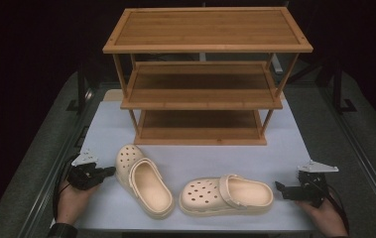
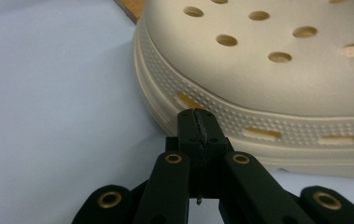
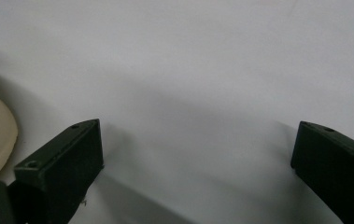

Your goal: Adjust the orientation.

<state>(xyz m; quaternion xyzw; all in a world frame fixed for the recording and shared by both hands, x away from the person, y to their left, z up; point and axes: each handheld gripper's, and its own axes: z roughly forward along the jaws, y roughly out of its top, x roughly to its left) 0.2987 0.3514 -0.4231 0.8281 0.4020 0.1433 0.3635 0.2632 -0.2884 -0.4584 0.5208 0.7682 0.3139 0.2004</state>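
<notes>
Two cream-coloured perforated foam clogs are lying on the white tabletop (image 1: 275,148) in front of the three-tier bamboo shoe rack (image 1: 203,74). The left clog (image 1: 143,179) is sitting just forward of the rack's left front leg, sole down, toe pointing back towards the rack and heel towards the person. The right clog (image 1: 226,196) is lying nearer the person than the rack's middle, sole down too, with its holed toe pointing left so that it is almost meeting the left clog's heel (a narrow strip of table is still showing between them).

The left gripper (image 1: 107,171) is resting in the person's left hand (image 1: 71,201), out to the left of the rack's left leg, with its jaws pressed fully together on nothing; in the left gripper view its tip (image 2: 197,125) is sitting right at the left clog's dimpled side rim (image 2: 258,121), though contact cannot be told.

The right gripper (image 1: 280,187), held in the right hand (image 1: 324,215) forward of the rack's right leg, is pointing at the right clog's heel, close beside it; its jaws are standing wide apart and empty over bare table.
</notes>
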